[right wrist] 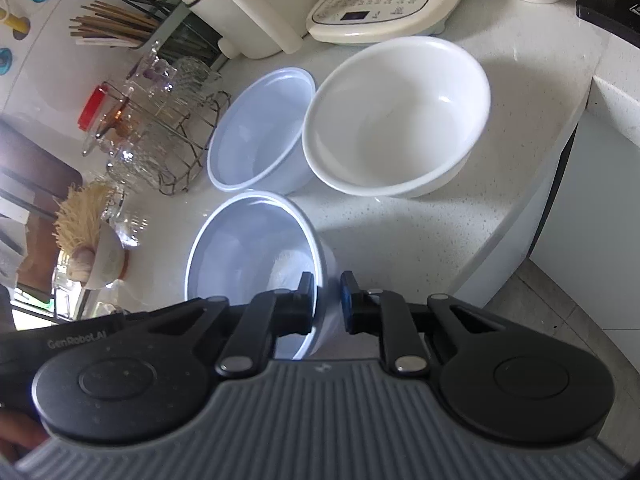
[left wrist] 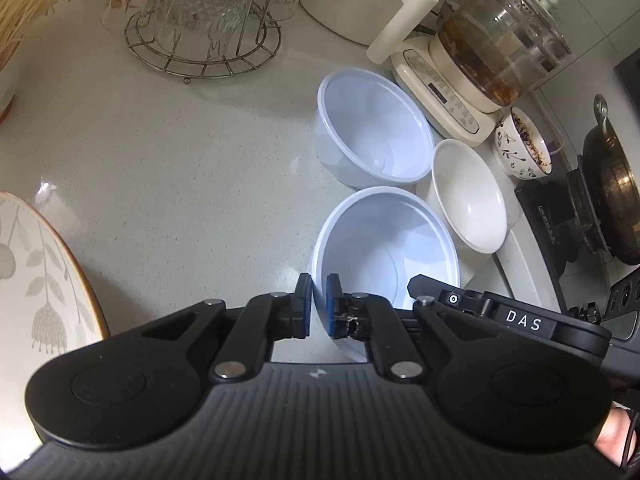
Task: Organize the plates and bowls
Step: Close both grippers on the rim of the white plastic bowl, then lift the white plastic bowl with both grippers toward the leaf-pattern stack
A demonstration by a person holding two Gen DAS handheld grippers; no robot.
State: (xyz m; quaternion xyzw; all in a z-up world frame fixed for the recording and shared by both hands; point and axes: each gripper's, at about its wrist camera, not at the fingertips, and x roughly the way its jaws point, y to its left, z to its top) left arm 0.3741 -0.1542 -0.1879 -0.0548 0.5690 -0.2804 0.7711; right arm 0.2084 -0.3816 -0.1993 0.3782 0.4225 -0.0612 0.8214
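Both claws sit on the rim of the same pale blue round plastic bowl [left wrist: 384, 248], the nearer of two alike. The left claw [left wrist: 319, 306] has its pads nearly together with the bowl's wall pinched between them at about 6 o'clock of the rim. The right claw [right wrist: 329, 304] straddles that bowl's [right wrist: 252, 256] rim at about 5 o'clock, one finger inside and one outside; a small gap shows beside the outer pad, so whether it truly clamps I cannot tell.

The step in hand looks like lifting this bowl to nest it. The second pale blue plastic bowl [left wrist: 374, 128] stands just beyond it at 12 o'clock, and a stack of white glazed ceramic bowls [right wrist: 396, 116] sits at 2 o'clock, close beside both. The next move probably calls for a level lift, clearing the neighbouring rim, then lowering it centred into its twin.

The desk [left wrist: 180, 160] is a pale speckled stone counter. At 11 o'clock stands a wire rack of cut-glass cups [left wrist: 204, 16]; at 1 o'clock a cream kettle base carrying a glass pot [left wrist: 504, 36], with a floral-patterned bowl [left wrist: 524, 144] next to it. A dark wok [left wrist: 612, 196] rests on a stove at 3 o'clock, and a leaf-patterned plate with a brown edge [left wrist: 36, 272] lies at 9 o'clock
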